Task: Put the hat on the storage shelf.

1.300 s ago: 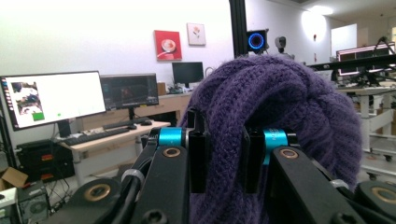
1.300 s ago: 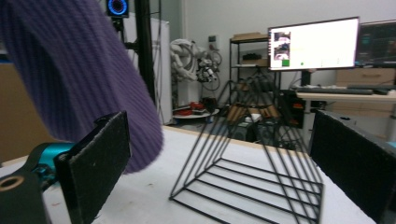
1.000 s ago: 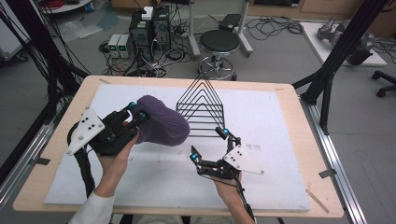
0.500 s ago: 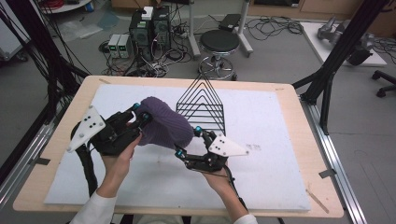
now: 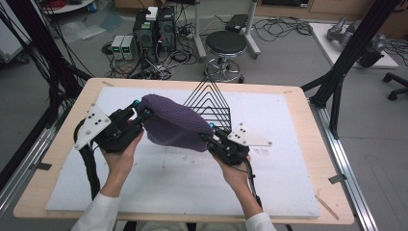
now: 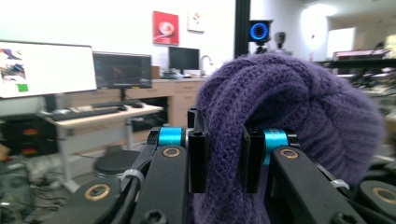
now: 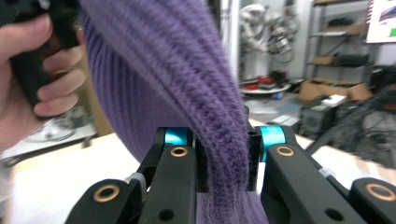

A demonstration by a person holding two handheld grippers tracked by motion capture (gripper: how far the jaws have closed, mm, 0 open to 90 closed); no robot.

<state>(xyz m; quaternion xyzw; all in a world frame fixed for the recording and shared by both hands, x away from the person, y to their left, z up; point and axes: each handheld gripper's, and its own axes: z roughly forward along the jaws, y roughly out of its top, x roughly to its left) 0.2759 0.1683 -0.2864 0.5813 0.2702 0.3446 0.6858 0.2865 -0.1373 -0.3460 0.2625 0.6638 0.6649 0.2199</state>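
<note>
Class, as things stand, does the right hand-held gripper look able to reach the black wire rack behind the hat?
Probably not yet. The right hand-held gripper has just closed on the purple knit hat, so it is occupied, though the wire rack stands close behind it with nothing between.

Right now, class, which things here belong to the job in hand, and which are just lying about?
In the job:
- purple knitted hat, held up between both grippers
- left hand-held gripper, shut on the hat's edge
- right hand-held gripper, its jaws just closed on the hat's other edge

Lying about:
- black wire rack, on the table behind the hat
- stool, on the floor beyond the table
</note>
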